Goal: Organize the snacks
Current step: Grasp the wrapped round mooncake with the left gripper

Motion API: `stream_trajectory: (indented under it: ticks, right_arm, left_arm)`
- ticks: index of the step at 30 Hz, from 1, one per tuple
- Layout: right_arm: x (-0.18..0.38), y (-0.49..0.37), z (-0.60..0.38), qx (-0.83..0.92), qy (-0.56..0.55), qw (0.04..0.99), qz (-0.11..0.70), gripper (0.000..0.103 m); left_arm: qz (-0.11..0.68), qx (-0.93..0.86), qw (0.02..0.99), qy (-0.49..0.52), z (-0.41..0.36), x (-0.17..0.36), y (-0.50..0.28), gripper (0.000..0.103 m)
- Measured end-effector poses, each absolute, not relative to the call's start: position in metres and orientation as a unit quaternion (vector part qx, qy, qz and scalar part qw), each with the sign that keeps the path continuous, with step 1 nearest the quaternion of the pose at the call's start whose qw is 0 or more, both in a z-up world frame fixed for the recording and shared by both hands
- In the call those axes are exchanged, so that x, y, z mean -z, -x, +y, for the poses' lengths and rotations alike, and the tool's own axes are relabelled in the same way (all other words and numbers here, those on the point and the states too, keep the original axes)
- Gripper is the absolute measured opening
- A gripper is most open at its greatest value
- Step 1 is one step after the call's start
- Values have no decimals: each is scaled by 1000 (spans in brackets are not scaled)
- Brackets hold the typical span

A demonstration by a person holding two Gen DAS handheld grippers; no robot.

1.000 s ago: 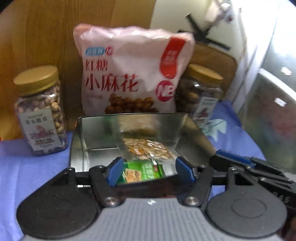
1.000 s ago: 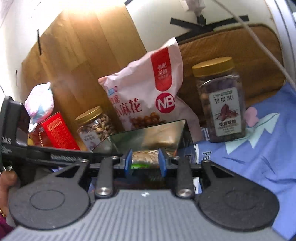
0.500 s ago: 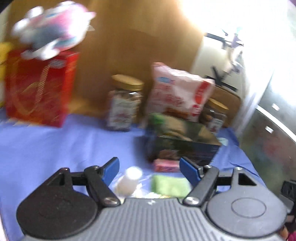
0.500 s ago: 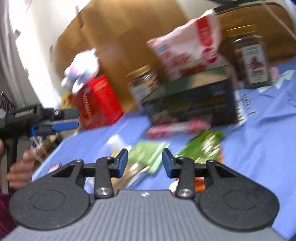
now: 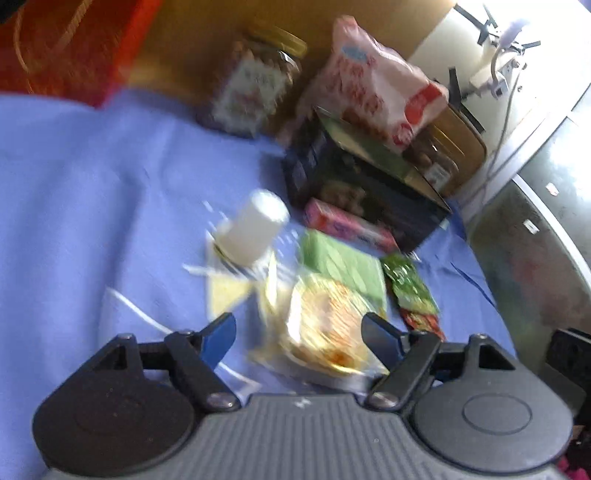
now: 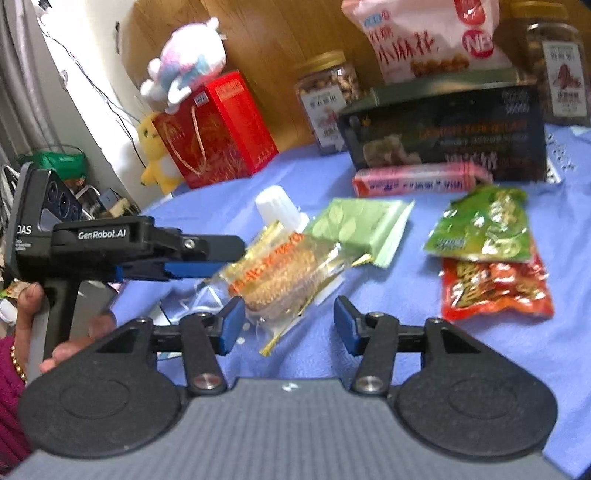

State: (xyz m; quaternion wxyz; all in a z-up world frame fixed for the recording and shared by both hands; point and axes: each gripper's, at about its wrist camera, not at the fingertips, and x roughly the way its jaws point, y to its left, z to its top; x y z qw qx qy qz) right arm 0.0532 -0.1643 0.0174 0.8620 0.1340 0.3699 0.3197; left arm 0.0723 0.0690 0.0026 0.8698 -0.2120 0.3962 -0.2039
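Nearest both cameras, the clear packet of round crackers [image 6: 284, 275] lies on the blue cloth [image 6: 480, 362], between the jaws of the left gripper [image 5: 299, 334] and just ahead of the right gripper [image 6: 290, 325]. Both sets of jaws stand apart and have just been opening; neither presses on anything, though the left view is blurred. A slip looks likely: the crinkly film overlaps the white-capped pouch [image 6: 277, 206] and touches the green packet [image 6: 360, 225], so a careless close could drag 2 items at once or crush the crackers, and the 2 grippers are near enough to knock each other. To the right, the green snack bag [image 6: 484, 227] overlaps the red snack bag [image 6: 495, 286]. Farther back a pink bar [image 6: 421, 179] rests against the dark tin box [image 6: 447, 133], whose contents cannot be seen from here. Behind it stand 2 gold-lidded jars, a nut jar [image 6: 328, 99] on the left and a pecan jar [image 6: 557, 62] on the right, flanking the pink bag [image 6: 424, 33].
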Motion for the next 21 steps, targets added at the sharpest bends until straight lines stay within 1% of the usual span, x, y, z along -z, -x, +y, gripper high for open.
stream_trajectory:
  ticks: [1, 2, 4, 5, 6, 10, 18, 21]
  right_arm:
    - [-17, -53, -162, -323, -133, 861, 369, 56]
    - [-18, -53, -158, -324, -127, 861, 370, 54]
    - [-21, -48, -154, -309, -103, 873, 364, 54]
    - [-23, -45, -154, -307, -94, 876, 359, 52]
    - [-24, -42, -156, -303, -91, 879, 355, 51]
    - [-28, -30, -168, -299, -108, 882, 348, 47]
    - [-44, -1, -184, -282, -93, 907, 298, 47]
    - [-43, 3, -190, -281, -90, 907, 299, 47]
  left_arm:
    - [394, 206, 872, 203, 64, -2, -70, 77]
    - [393, 208, 875, 193, 59, -3, -66, 71]
    - [394, 211, 874, 191, 52, -4, -62, 65]
    - [396, 215, 871, 195, 51, -4, -60, 59]
    - [396, 217, 870, 197, 50, -5, -58, 56]
    - [389, 228, 869, 203, 45, -11, -48, 55]
    - [362, 258, 873, 201, 27, -28, -25, 55]
    - [365, 262, 872, 193, 18, -29, -22, 55]
